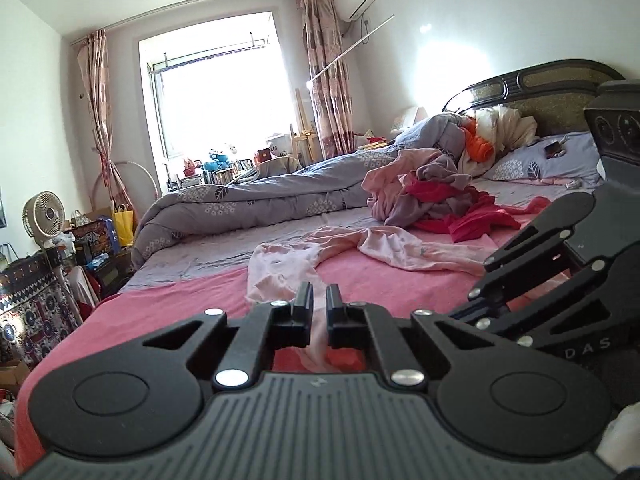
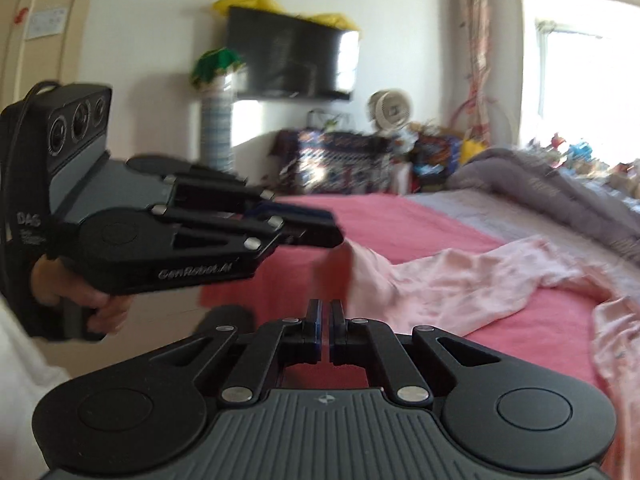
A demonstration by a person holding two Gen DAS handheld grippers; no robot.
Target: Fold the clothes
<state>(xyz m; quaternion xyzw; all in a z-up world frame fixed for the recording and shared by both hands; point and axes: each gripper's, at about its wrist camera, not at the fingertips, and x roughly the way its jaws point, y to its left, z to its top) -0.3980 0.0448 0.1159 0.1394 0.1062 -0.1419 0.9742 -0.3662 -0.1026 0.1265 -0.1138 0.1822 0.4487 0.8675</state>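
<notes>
Left gripper: the left gripper (image 1: 318,304) has its jaws clenched on an edge of the pale pink garment (image 1: 400,246), the cloth running up between them; from the right wrist view the same tool (image 2: 320,230) shows side-on, held in a hand (image 2: 76,300), with the pink cloth hanging from its tip

Right gripper: the right gripper (image 2: 325,320) has its jaws drawn tight together; whether cloth is pinched between them cannot be told; it shows at the right edge of the left wrist view (image 1: 500,264), just beside the garment's near end

Garment: the pale pink garment (image 2: 460,280) trails crumpled across the bed (image 1: 160,312), from the near edge over the pink sheet toward the middle of the mattress

Pile: a heap of clothes (image 1: 436,196), red, mauve and pink, lies further up the bed near the pillow (image 1: 540,164); apart from the garment

Quilt: a grey patterned quilt (image 1: 260,196) is rolled along the bed's far side

Room: a fan (image 1: 42,216) stands beyond the foot of the bed; a television (image 2: 292,56) hangs on the wall
</notes>
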